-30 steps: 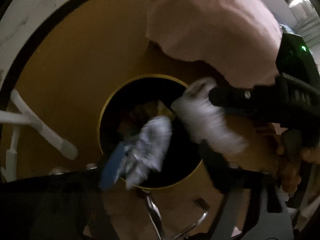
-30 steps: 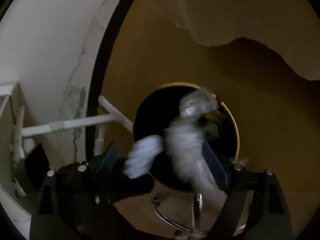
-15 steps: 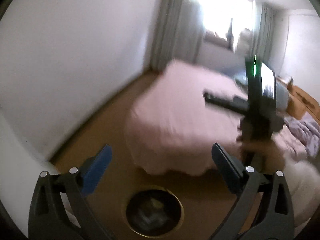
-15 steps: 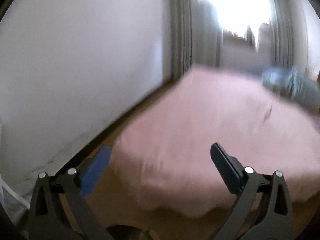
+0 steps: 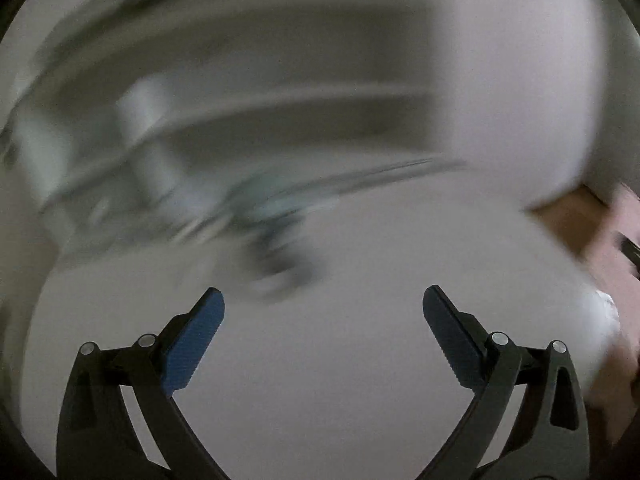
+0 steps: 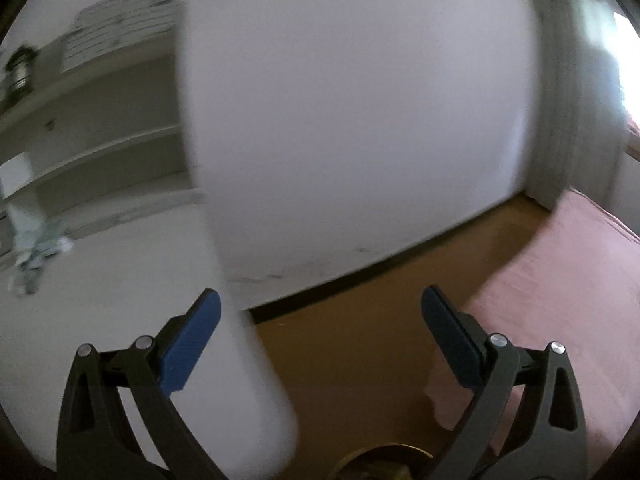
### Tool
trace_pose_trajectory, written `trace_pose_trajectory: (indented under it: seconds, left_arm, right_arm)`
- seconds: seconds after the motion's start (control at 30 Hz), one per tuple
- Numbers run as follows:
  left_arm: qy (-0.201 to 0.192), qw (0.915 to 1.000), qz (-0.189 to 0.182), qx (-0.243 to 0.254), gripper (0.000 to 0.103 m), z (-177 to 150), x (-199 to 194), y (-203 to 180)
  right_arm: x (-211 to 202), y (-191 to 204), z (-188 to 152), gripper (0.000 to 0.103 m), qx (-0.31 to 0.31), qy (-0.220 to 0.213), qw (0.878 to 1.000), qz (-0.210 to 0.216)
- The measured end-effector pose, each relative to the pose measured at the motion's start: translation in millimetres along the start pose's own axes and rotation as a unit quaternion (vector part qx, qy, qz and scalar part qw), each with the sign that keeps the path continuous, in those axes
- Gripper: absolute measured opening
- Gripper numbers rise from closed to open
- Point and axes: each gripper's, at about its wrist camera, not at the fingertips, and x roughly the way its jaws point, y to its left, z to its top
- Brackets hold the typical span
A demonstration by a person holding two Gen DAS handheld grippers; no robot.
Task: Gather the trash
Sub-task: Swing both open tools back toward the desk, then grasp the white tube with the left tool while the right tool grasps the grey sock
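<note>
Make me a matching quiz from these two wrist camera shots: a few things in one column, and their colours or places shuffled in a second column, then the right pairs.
Things:
1. bedspread
2. floor
3. gripper pads
4. crumpled litter

Descriptions:
A. blue
B. on the white surface at far left of the right wrist view
C. pink
D. brown

Pairs: 1-C, 2-D, 3-A, 4-B
</note>
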Motion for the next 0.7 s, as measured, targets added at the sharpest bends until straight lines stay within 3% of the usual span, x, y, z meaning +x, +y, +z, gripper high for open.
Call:
trace_pose_trajectory:
  seconds: [0.07,0.17,0.3,0.4,0.43,0.63,0.7]
  left_arm:
    - [0.048,0.9976,0.033,-0.037,0.096,-3,21,50]
    - [0.076,0.9958,0.05,-0.017,0.097,2,45,75]
    - [0.097,0.9935,-0.013,0.058,0.096,12,72,94]
    - [0.119,0.9769,-0.022,0.176,0.097,17,96,85]
    - [0.106,0.9729,-0.043,0.201,0.097,21,97,84]
    - [0.096,0.9355,-0.122,0.318,0.097,34,115,63]
    - [0.098,0.9252,-0.149,0.335,0.097,37,121,60]
  right_arm:
    - [7,26,6,0.097,-0.011,0.002,1.0,0.025]
    - [15,60,10,0.097,-0.027,0.009,0.998,0.052]
    - [23,75,8,0.097,-0.036,0.021,0.997,0.063]
    - [25,78,7,0.097,-0.034,0.026,0.997,0.061]
    - [26,80,7,0.097,-0.033,0.028,0.997,0.06]
    - [21,79,9,0.097,-0.024,0.038,0.997,0.058]
    - [20,80,9,0.097,-0.025,0.042,0.997,0.06]
